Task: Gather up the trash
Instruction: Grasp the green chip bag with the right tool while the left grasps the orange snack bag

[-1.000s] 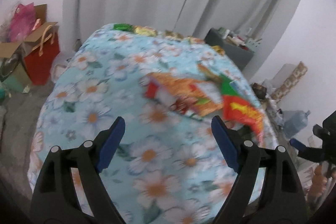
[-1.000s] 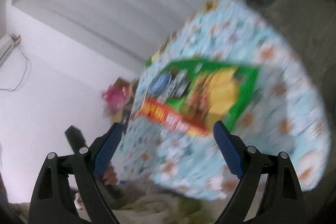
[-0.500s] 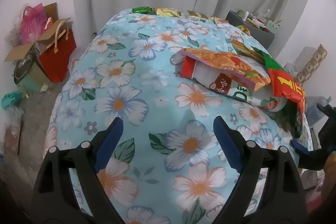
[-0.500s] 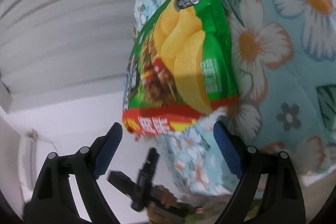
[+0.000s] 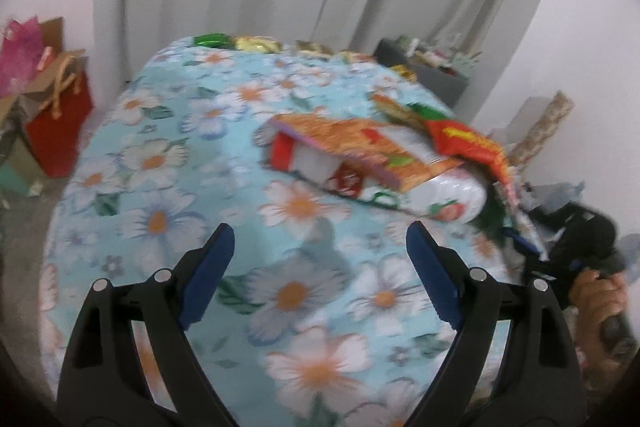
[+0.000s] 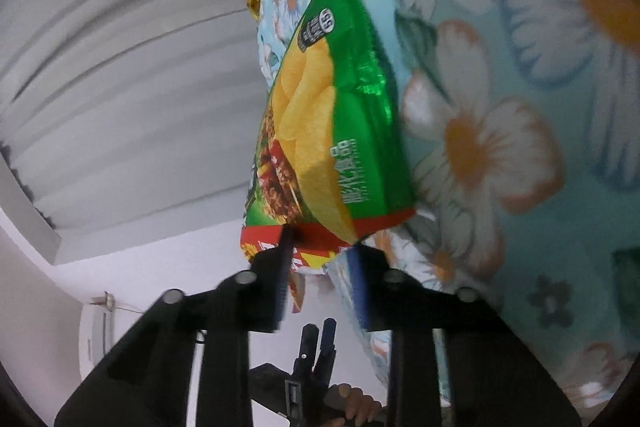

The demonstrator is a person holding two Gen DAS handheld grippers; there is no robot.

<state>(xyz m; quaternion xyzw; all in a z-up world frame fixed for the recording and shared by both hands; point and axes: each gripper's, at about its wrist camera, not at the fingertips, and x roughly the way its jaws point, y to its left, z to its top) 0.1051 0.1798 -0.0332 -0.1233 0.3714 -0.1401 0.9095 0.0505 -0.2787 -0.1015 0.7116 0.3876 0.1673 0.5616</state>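
Observation:
A green chip bag (image 6: pixel 340 115) with a red end lies at the edge of the flower-print table (image 6: pixel 520 107). My right gripper (image 6: pixel 320 259) is closing, and its jaws pinch the bag's red end between them. In the left wrist view the same bag's red end (image 5: pixel 468 143) lies on the far right of a pile with an orange packet (image 5: pixel 360 143) and a white and red pack (image 5: pixel 432 191). Above bare cloth short of that pile, my left gripper (image 5: pixel 320 263) hangs open with nothing in it.
Small green (image 5: pixel 212 40) and gold (image 5: pixel 256 45) wrappers lie along the table's far edge. A red gift bag (image 5: pixel 56 123) and boxes stand on the floor at left. A grey cabinet (image 5: pixel 424 67) is behind the table. A hand (image 5: pixel 600 291) holds the right gripper at the table's right edge.
The right gripper's jaws went from wide apart to nearly together on the chip bag's red end, and it came closer to the bag. The left gripper stayed open over the cloth.

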